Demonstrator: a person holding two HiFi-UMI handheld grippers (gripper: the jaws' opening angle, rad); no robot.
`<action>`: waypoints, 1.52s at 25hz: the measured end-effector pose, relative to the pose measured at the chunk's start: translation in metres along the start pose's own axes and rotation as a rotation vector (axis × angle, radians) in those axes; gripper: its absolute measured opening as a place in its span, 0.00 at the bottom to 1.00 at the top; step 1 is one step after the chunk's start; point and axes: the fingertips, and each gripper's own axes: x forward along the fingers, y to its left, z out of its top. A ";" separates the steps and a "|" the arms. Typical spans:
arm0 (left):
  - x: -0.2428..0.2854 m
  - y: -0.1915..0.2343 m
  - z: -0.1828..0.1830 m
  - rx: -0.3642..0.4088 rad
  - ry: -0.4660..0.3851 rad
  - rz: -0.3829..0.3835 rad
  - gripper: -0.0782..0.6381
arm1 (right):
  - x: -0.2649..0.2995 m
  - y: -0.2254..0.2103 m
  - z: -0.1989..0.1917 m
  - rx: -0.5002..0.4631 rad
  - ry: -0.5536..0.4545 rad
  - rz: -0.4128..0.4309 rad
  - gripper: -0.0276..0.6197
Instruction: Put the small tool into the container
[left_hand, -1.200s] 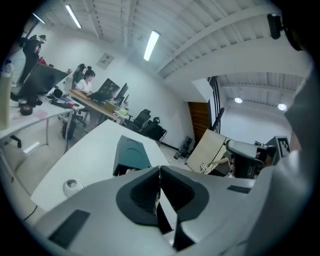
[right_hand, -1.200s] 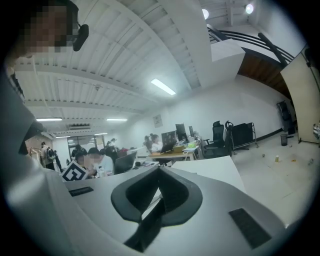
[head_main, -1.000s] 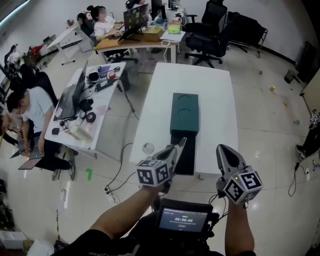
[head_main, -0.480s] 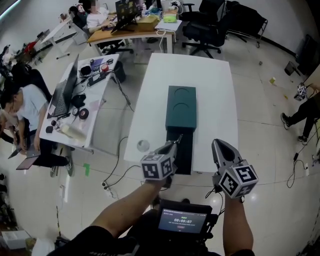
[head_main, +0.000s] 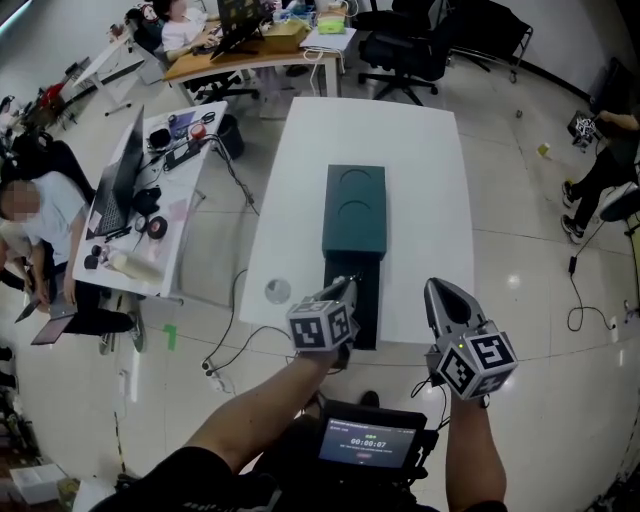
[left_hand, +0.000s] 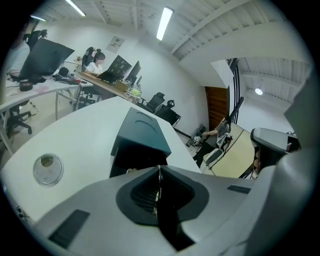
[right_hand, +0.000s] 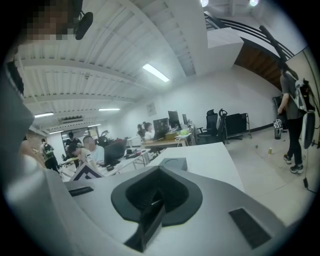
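Table: long white table (head_main: 420, 180), its short end toward the person holding the tools.
Box: dark green box (head_main: 354, 212) lies lengthwise along the middle of the table, with two round recesses in its top. It also shows in the left gripper view (left_hand: 142, 132) and, further off, in the right gripper view (right_hand: 172, 163).
Black section: a lower, black, open part (head_main: 366, 300) joins the box at its near end and reaches almost to the table edge.
Left gripper: left gripper (head_main: 347, 287) is tilted downward, its tip over the left side of the black section. Contact with it cannot be judged. Its jaws (left_hand: 159, 172) are clenched, with only a seam between them.
Small tool: a thin bright metal sliver, the small tool (left_hand: 158, 187), is pinched in that seam. It is outside the box. Its shape cannot be made out.
Right gripper: right gripper (head_main: 437, 292) is held just right of the black section at the near table edge, pointing along the table. Its jaws (right_hand: 159, 169) are closed together and nothing is seen between them.
Dish: small round clear dish (head_main: 277, 291) sits on the table's near left corner, well left of the box (left_hand: 47, 169).
Surroundings: cluttered desk (head_main: 150, 200) with a seated person (head_main: 45, 225) to the left. Office chairs (head_main: 400, 50) stand beyond the table.
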 end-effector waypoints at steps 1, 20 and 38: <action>0.002 0.000 -0.001 -0.002 0.000 0.001 0.16 | -0.001 -0.002 -0.001 0.001 0.001 -0.002 0.04; 0.032 0.002 -0.011 -0.070 0.029 0.042 0.17 | -0.010 -0.016 -0.006 0.007 0.024 -0.017 0.04; 0.031 0.013 -0.022 -0.013 0.097 0.081 0.22 | -0.024 -0.004 -0.004 0.017 0.013 -0.028 0.04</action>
